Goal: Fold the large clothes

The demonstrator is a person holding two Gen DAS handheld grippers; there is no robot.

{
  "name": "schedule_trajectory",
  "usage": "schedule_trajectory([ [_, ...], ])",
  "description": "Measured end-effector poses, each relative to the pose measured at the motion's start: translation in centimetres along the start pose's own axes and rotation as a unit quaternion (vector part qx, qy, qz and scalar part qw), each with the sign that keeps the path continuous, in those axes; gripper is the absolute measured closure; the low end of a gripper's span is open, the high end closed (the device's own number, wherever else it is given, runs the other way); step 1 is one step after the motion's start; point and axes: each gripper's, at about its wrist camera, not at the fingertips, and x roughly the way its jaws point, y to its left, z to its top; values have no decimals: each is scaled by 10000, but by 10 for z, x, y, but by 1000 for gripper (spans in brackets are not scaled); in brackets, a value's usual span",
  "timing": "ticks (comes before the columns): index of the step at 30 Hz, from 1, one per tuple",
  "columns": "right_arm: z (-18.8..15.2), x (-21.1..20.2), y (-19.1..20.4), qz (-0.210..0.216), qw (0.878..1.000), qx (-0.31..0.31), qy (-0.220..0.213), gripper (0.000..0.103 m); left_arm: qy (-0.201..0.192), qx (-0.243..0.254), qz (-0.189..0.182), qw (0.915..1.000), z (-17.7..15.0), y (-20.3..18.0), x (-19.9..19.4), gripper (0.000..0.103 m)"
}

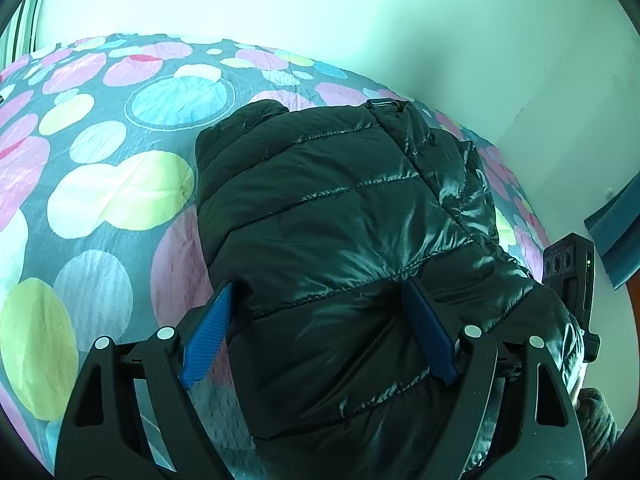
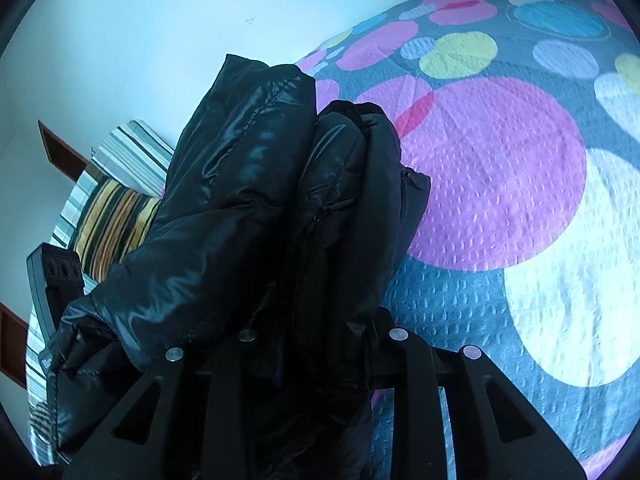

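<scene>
Pale plaster wall filled the upper frame above a grey quilted bedspread with coloured circles. One glossy black quilted puffer jacket lay folded on it, centre-right. The left gripper stood spread wide, two ribbed blue fingers straddling the jacket's near edge. The right gripper had jacket bunched between its black arms; fingertips hidden, grip unclear.

Jacket: glossy quilted synthetic cloth. Bedspread: matt dimpled cotton. Fingers: ribbed blue plastic.
</scene>
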Motion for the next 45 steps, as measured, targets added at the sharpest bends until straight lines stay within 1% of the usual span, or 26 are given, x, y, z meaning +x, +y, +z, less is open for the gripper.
schedule_trajectory([
  [4,3,4,3,-23,10000,-8,8,75,17,45,66,10000,3,1,1,19],
  [10,4,5,0,4,10000,29,12,75,12,59,72,10000,3,1,0,19],
  [13,3,3,1,-8,10000,70,-18,71,-17,53,127,9999,1,-1,-6,19],
  [16,3,0,1,-88,9999,81,-60,61,-79,108,251,9996,0,-3,-11,19],
  [18,1,-5,1,-173,9997,136,-105,52,-119,156,357,9992,-2,-5,-15,19],
  [24,-6,-24,-1,-275,9991,230,-211,46,-215,204,610,9977,-6,-13,-26,19],
  [28,-11,-44,2,-539,9977,161,-380,45,-290,206,779,9963,-11,-18,-34,19],
  [31,-16,-59,9,-857,9950,76,-509,42,-375,207,899,9950,-16,-24,-44,19],
  [32,-18,-65,12,-994,9935,42,-558,39,-411,223,945,9944,-17,-26,-48,19],
  [35,-24,-81,22,-1315,9888,-86,-705,38,-518,339,1139,9916,-25,-36,-60,18],
  [37,-28,-91,32,-1500,9851,-200,-814,36,-594,419,1251,9895,-31,-44,-70,15],
  [38,-29,-94,36,-1548,9839,-239,-856,34,-662,446,1328,9879,-34,-48,-75,12],
  [41,-35,-107,52,-1731,9789,-439,-997,31,-852,501,1449,9845,-43,-59,-91,11],
  [45,-48,-124,78,-1933,9713,-787,-1141,27,-1004,488,1537,9818,-54,-72,-111,11],
])
